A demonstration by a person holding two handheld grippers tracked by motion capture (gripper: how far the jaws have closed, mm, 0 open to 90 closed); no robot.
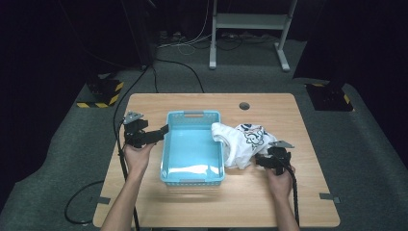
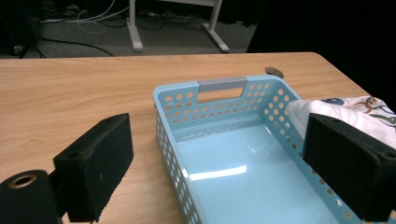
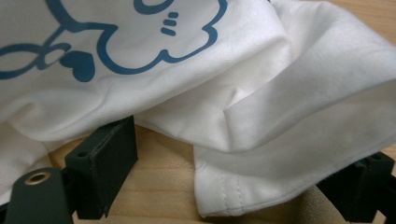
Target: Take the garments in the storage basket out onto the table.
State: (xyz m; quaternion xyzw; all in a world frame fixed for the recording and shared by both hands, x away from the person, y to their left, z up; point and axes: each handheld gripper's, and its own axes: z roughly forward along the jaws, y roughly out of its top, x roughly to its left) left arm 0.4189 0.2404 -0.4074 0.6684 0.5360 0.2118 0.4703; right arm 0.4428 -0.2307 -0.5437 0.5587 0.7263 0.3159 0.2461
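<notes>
At centre-left of the high view, the left gripper (image 1: 165, 130) has its jaws spread wide astride the left wall of the empty blue basket (image 1: 192, 179), which sits mid-table (image 1: 192, 103). At centre-right, the right gripper (image 1: 260, 160) is also spread, its jaws either side of a hem of the crumpled white shirt (image 1: 243, 139). The shirt lies just right of the basket, one fold draped over its rim.

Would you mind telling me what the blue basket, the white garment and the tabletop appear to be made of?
The blue basket looks like moulded plastic: glossy floor with a light reflection, walls punched with round holes. The white garment looks like soft knit cotton or similar: limp folds, a stitched hem, a blue printed drawing. The tabletop shows light wood grain, matte; whether solid wood or laminate can't be told.
</notes>
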